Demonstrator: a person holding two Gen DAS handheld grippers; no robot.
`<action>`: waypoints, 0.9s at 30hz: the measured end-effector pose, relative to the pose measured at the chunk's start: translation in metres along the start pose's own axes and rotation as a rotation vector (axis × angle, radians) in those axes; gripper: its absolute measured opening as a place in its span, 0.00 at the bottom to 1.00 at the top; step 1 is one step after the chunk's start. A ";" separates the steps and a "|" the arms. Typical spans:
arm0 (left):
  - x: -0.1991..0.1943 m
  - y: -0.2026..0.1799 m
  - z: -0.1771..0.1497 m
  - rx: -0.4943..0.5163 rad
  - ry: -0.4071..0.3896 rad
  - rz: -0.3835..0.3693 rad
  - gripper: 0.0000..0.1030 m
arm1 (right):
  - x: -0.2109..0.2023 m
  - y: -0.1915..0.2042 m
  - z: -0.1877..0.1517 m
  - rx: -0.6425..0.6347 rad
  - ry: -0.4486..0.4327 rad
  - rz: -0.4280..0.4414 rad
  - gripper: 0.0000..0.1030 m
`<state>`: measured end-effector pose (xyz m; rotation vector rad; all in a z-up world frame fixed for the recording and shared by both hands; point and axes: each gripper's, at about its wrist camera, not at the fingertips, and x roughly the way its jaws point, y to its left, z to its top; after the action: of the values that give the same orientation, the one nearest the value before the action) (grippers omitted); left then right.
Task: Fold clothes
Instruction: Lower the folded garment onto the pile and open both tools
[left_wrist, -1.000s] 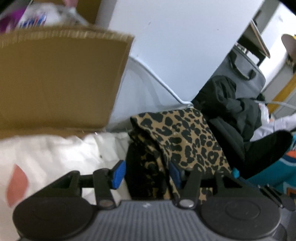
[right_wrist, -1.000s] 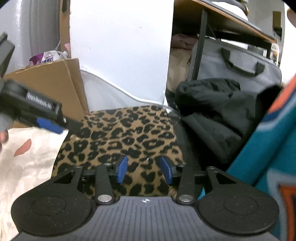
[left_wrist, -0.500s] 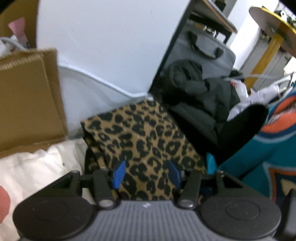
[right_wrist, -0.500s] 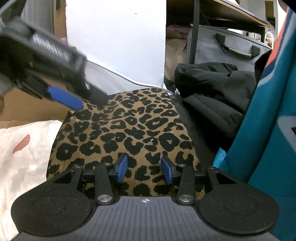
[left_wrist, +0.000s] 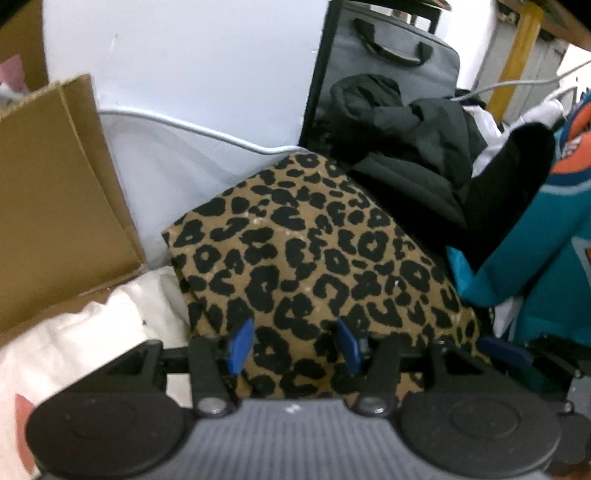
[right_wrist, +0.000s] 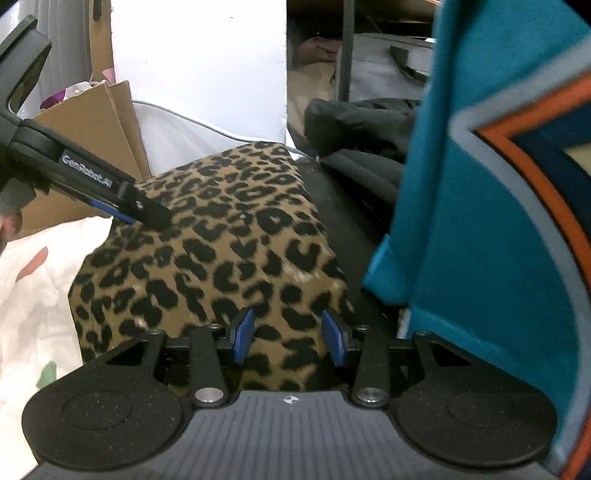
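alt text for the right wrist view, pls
The right tool hangs open over the near edge of a folded leopard-print garment, with the left tool reaching onto its far left side. A teal garment fills the right, white fabric lies left, a cardboard box behind.

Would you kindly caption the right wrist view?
Open right gripper over folded leopard-print garment, left gripper at its far edge.

A white wall (left_wrist: 207, 66) fills the far side. At the left stands a brown cardboard box (left_wrist: 55, 177). To the right of the wall is a grey bag (left_wrist: 388, 62) with black handles, behind a black post (right_wrist: 345, 51), under a wooden shelf (left_wrist: 554, 18).
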<state>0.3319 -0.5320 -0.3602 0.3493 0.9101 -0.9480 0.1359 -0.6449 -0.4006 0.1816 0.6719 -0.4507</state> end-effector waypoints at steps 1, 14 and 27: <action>-0.003 -0.002 0.001 0.019 0.001 0.013 0.49 | -0.003 -0.003 -0.003 0.002 0.001 0.000 0.46; -0.028 -0.027 -0.025 0.116 0.001 -0.047 0.44 | -0.039 0.022 -0.015 0.059 -0.058 0.058 0.46; -0.020 -0.033 -0.066 0.125 0.007 0.011 0.53 | -0.023 0.057 -0.046 -0.041 0.069 0.076 0.46</action>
<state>0.2654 -0.4989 -0.3801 0.4635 0.8568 -0.9965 0.1203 -0.5728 -0.4211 0.1844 0.7390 -0.3585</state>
